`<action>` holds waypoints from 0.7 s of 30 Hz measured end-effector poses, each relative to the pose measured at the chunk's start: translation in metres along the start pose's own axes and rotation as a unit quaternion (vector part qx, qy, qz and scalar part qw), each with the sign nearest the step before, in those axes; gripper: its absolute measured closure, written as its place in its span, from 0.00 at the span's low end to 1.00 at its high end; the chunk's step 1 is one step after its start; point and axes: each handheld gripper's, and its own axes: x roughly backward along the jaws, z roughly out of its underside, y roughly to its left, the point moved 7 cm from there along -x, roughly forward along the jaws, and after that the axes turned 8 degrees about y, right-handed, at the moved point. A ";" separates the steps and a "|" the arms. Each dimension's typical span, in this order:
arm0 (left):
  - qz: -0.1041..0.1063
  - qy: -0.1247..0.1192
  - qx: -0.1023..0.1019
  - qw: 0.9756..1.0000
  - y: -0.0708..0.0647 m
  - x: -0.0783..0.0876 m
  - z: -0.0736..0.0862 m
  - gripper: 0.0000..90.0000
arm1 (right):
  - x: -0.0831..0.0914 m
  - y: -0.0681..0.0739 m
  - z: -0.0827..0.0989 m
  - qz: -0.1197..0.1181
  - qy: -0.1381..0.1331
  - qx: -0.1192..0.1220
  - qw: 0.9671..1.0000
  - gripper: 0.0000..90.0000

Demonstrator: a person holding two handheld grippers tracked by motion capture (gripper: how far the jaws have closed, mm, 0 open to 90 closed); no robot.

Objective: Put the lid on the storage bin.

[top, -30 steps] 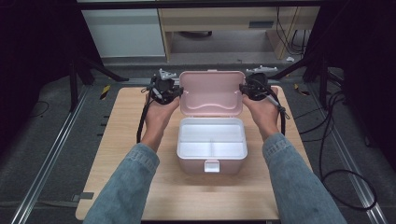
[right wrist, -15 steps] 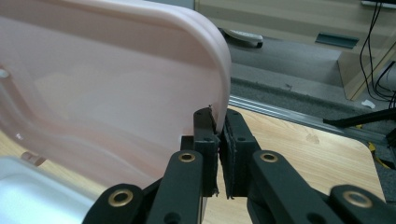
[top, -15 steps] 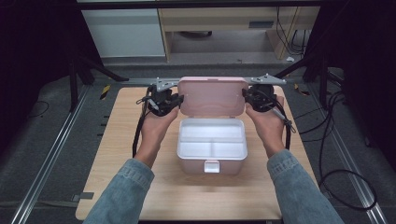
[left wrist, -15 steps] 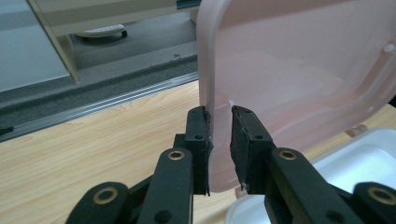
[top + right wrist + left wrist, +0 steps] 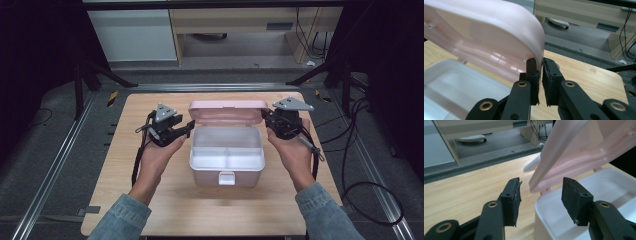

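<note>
i have the right gripper (image 5: 540, 75) clenched on the pink lid's (image 5: 227, 111) edge, holding it upright over the lunch box (image 5: 226, 156) mid-table; left gripper (image 5: 540, 200) jaws just opened, lid corner between them, ungripped.

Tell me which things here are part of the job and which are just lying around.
Part of the job:
- lid, pink, raised
- box, white inside, latch at front
- right tool, clamped on the lid's edge
- left tool, open at the lid's corner

Lying about:
- cables on the floor
- cabinet behind the table
</note>
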 end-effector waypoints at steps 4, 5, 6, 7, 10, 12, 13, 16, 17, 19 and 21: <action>-0.002 0.007 -0.001 1.000 0.006 0.005 0.012 0.52 | 0.006 0.003 0.010 -0.015 -0.003 -0.008 1.000 0.92; -0.002 0.008 -0.002 1.000 0.007 0.006 0.014 0.51 | 0.007 0.004 0.013 -0.016 -0.004 -0.008 1.000 0.91; -0.003 0.008 -0.003 1.000 0.008 0.007 0.015 0.51 | 0.009 0.005 0.015 -0.019 -0.005 -0.010 1.000 0.91; -0.002 0.010 -0.005 1.000 0.008 0.008 0.016 0.50 | 0.010 0.006 0.018 -0.025 -0.007 -0.016 1.000 0.91; 0.002 0.014 -0.007 1.000 0.008 0.011 0.019 0.48 | 0.013 0.007 0.024 -0.034 -0.010 -0.020 0.999 0.91; 0.000 0.016 -0.007 1.000 0.009 0.013 0.021 0.46 | 0.014 0.008 0.028 -0.040 -0.011 -0.023 0.999 0.90; 0.000 0.017 -0.008 1.000 0.009 0.014 0.023 0.45 | 0.015 0.008 0.030 -0.045 -0.013 -0.027 0.999 0.90; -0.005 0.018 -0.006 1.000 0.014 0.015 0.025 0.43 | 0.017 0.009 0.038 -0.060 -0.010 -0.032 0.998 0.90; -0.005 0.018 -0.004 1.000 0.015 0.015 0.026 0.43 | 0.018 0.009 0.041 -0.063 -0.009 -0.033 0.997 0.91; -0.003 0.020 0.000 1.000 0.017 0.015 0.028 0.43 | 0.019 0.010 0.046 -0.067 -0.007 -0.034 0.997 0.91; -0.005 0.020 0.001 1.000 0.019 0.015 0.029 0.42 | 0.020 0.012 0.052 -0.070 -0.003 -0.032 0.997 0.90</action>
